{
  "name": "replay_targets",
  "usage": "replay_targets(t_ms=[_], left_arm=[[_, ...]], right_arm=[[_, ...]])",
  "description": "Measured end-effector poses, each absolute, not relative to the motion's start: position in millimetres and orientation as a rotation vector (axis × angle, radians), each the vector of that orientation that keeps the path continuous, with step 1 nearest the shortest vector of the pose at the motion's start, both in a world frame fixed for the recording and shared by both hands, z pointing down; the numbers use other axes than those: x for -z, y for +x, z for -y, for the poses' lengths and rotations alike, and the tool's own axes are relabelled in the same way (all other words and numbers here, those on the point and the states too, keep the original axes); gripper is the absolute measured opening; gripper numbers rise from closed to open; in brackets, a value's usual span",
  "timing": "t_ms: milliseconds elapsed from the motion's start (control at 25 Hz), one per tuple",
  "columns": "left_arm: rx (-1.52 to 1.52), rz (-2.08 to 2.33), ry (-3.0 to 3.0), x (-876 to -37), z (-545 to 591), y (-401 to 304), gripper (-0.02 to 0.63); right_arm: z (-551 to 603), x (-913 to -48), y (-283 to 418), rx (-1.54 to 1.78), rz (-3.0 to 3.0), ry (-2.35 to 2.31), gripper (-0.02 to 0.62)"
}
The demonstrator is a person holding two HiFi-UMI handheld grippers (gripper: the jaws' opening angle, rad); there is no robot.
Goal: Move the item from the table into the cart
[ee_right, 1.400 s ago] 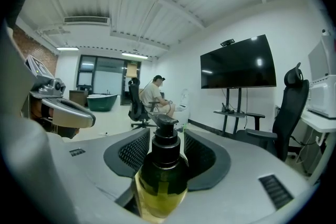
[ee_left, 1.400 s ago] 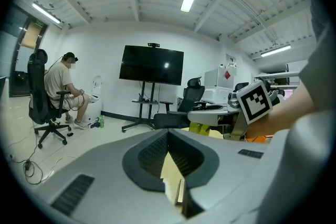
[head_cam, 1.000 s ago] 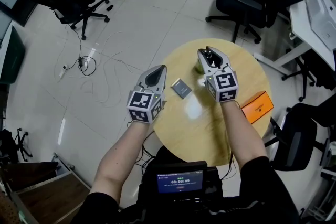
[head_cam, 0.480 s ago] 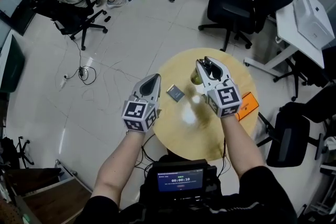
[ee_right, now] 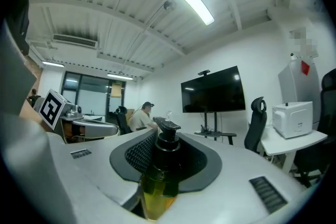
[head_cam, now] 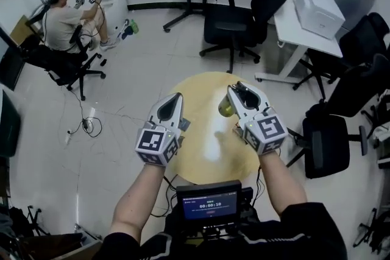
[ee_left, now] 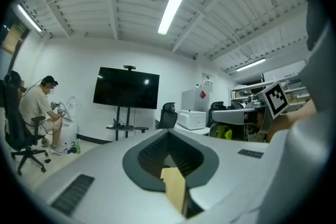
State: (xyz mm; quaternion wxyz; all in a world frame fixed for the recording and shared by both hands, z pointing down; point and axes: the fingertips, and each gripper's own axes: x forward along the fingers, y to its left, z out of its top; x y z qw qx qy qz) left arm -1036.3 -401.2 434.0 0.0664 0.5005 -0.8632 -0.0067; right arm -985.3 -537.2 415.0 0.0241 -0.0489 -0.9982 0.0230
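Observation:
My right gripper (head_cam: 239, 96) is shut on a pump bottle (head_cam: 224, 108) of yellow-green liquid and holds it up over the round wooden table (head_cam: 207, 143). In the right gripper view the bottle (ee_right: 159, 186) stands upright between the jaws, its black pump head (ee_right: 168, 136) level with the tips. My left gripper (head_cam: 171, 106) hovers over the table's left edge with its jaws together. In the left gripper view (ee_left: 169, 136) a thin tan sliver (ee_left: 175, 189) shows in the slit between them; I cannot tell what it is.
Black office chairs (head_cam: 230, 21) stand beyond the table, and another (head_cam: 329, 146) is close on the right. A white desk with a printer (head_cam: 315, 0) is at the back right. A person sits on a chair (head_cam: 61, 27) at the far left. A screen device (head_cam: 209, 207) hangs at my chest.
Both grippers have come nearer to me and the view has tipped up toward the room. The orange box and the small grey box no longer show on the table.

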Motion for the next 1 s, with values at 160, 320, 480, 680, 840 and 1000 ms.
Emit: replay_targets(t_ms=[160, 320, 480, 680, 840, 1000], left_arm=[[0.064, 2.494, 1.692, -409.2, 429.4, -1000.4, 0.005], [0.052, 2.352, 1.902, -398.0, 461.0, -960.1, 0.005], [0.027, 2.139, 2.123, -391.6, 495.4, -896.2, 0.003], [0.048, 1.849, 2.388, -383.8, 536.1, -762.7, 0.004], [0.036, 1.619, 2.557, -374.7, 572.4, -629.2, 0.003], [0.05, 1.404, 2.699, -368.6, 584.7, -475.4, 0.003]], right_arm=[[553.0, -385.7, -930.0, -0.029, 3.107, 0.029, 0.104], [570.6, -368.3, -869.0, -0.025, 3.112, 0.263, 0.104], [585.4, -357.9, -793.6, -0.004, 3.08, 0.531, 0.104], [599.6, -342.9, -649.0, 0.017, 3.022, 0.852, 0.104], [614.7, -324.5, -504.9, 0.035, 2.947, 1.121, 0.104], [605.3, -319.6, -346.8, 0.027, 2.852, 1.36, 0.104]])
